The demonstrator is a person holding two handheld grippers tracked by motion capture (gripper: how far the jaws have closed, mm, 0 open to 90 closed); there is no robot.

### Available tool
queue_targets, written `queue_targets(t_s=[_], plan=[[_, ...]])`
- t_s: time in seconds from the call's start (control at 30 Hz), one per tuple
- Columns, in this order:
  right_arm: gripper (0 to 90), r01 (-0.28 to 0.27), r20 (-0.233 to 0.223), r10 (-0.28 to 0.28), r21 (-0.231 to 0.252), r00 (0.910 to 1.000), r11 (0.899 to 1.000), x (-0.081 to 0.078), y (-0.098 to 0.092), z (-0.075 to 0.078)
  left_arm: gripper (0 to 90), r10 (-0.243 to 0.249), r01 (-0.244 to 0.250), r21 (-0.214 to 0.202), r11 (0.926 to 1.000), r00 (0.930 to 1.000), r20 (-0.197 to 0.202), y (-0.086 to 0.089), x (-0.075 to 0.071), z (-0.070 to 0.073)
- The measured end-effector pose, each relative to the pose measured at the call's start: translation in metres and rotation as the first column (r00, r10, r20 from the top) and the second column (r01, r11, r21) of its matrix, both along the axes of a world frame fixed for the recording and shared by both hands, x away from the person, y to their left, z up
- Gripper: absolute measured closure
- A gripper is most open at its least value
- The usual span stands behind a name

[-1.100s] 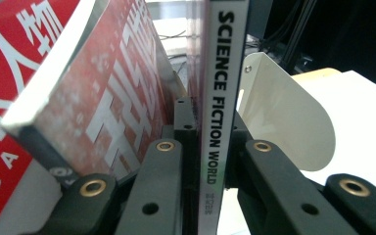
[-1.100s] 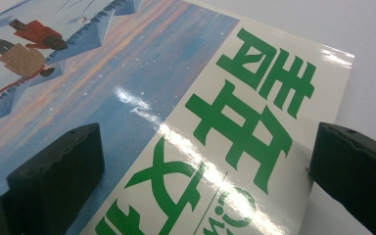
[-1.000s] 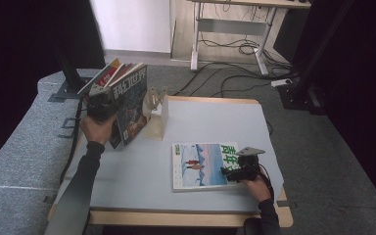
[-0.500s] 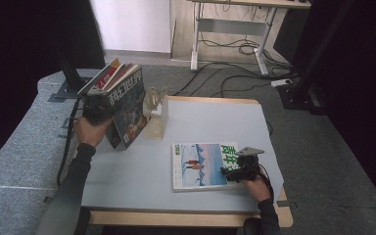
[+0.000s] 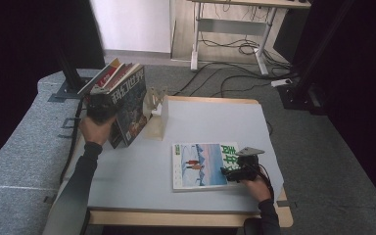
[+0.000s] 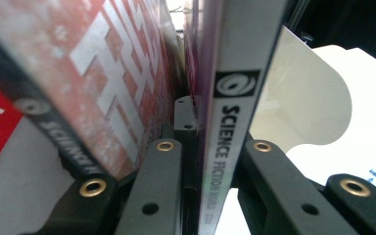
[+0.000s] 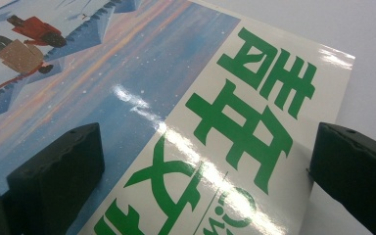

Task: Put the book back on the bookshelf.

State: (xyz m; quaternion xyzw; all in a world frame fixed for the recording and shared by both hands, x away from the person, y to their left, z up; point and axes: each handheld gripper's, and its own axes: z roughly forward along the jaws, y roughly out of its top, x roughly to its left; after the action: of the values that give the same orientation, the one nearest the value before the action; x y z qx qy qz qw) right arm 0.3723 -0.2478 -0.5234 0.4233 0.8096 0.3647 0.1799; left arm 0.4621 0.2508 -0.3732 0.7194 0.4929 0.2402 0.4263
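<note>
A magazine with a blue snowy cover and green characters lies flat at the table's front right. My right gripper rests over its right edge. In the right gripper view this gripper stands open, with the glossy cover below its spread jaws. At the back left, my left gripper holds a dark-covered magazine upright and tilted, beside a pale bookstand. In the left gripper view this gripper is shut on the magazine's spine, and its jaws have just closed tighter on it.
More magazines lean to the left behind the held one; a red-covered one shows close up. The bookstand's white end plate stands to the right of the spine. The table's pale mat spans between both hands.
</note>
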Motion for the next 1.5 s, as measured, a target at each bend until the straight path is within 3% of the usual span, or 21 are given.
queue_targets(t_s=[0.27,0.4,0.8,1.23,1.5], plan=[[0.0,0.001,0.002,-0.001,0.000,1.0000,1.000,0.000,0.000,0.000,81.8,0.004,-0.004,-0.001,1.0000,0.9998,0.019,0.003,0.000,-0.003],[0.0,0.000,0.003,0.000,0.000,1.0000,1.000,0.000,0.000,0.000,76.2,0.001,-0.002,0.018,0.9998,0.9993,0.037,0.001,-0.003,-0.005],[0.0,-0.004,0.004,0.004,0.002,1.0000,1.000,-0.001,0.000,0.000,65.1,-0.003,0.000,0.036,0.9994,0.9979,0.065,0.003,-0.026,-0.005],[0.0,-0.003,0.005,0.003,0.000,1.0000,1.000,-0.001,0.000,0.000,67.2,-0.006,0.004,0.032,0.9995,0.9971,0.076,0.015,-0.050,-0.012],[0.0,-0.002,0.007,0.002,0.000,1.0000,1.000,-0.001,0.000,-0.001,74.0,-0.003,0.000,0.042,0.9991,0.9976,0.069,0.016,-0.053,-0.016]])
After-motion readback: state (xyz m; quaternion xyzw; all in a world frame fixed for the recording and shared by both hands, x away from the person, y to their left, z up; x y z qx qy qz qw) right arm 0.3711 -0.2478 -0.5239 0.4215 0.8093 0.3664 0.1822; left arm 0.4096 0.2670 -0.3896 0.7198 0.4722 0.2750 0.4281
